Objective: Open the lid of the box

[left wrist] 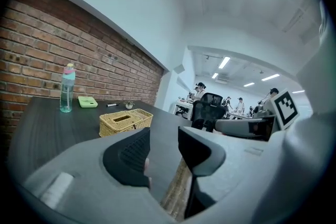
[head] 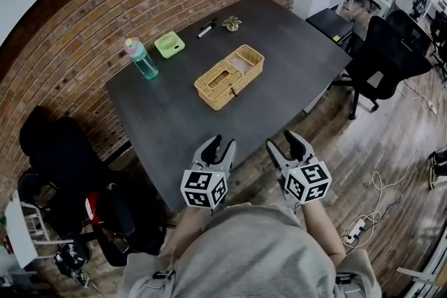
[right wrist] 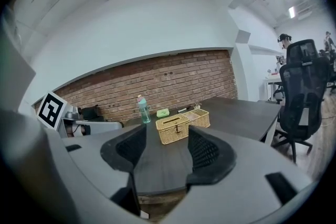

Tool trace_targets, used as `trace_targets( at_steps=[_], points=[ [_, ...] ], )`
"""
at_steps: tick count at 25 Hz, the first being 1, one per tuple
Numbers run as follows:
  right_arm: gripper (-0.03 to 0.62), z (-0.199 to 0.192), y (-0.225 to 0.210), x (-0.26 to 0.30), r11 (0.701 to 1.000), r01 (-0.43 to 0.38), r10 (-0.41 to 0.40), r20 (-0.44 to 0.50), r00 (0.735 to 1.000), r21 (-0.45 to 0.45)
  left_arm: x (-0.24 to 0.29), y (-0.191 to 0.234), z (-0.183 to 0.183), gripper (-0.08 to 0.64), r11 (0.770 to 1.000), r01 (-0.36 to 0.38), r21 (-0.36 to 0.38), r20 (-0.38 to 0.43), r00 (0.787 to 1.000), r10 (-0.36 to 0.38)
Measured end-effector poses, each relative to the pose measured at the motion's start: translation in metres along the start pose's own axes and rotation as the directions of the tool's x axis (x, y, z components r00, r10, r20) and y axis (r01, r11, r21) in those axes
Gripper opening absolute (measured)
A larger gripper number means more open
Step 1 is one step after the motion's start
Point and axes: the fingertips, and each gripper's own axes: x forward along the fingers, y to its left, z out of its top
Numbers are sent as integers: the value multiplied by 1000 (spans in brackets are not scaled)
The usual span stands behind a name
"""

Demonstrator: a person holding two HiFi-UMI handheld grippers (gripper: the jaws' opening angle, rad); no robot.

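A woven wicker box [head: 229, 77] lies in the middle of the dark table [head: 160, 122], its slotted lid down over the near-left part and an open compartment at its far-right end. Both grippers hover at the table's near edge, well short of the box. My left gripper [head: 219, 148] is open and holds nothing; in its own view the box [left wrist: 126, 121] sits ahead and to the left of the left gripper [left wrist: 164, 139]. My right gripper [head: 288, 142] is open and empty too, and the box [right wrist: 181, 127] shows straight ahead of the right gripper [right wrist: 167, 145].
A teal bottle [head: 142, 58], a green container [head: 169, 45], a marker [head: 207, 28] and a small object [head: 232, 24] stand along the table's far side by the brick wall. A black office chair [head: 387, 56] is at the right, dark chairs and bags [head: 63, 150] at the left.
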Motion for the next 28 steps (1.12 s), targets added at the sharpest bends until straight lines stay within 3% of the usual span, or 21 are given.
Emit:
trace_targets(
  at_steps=[9,18,28],
  points=[
    [235,2,-10,27,999,-36,36,-17,999,8,13,18,-2,161,997,-64,-31,-9,998,64],
    [235,19,-36,82,991,-131,130,-30,991,-20,52,41,8,161,990,-139,-36,1,990,139],
    [235,50,-69,149,963,-261,256,-81,963,-72,92,70,35,161,956,-282,-78,45,957,285]
  ],
)
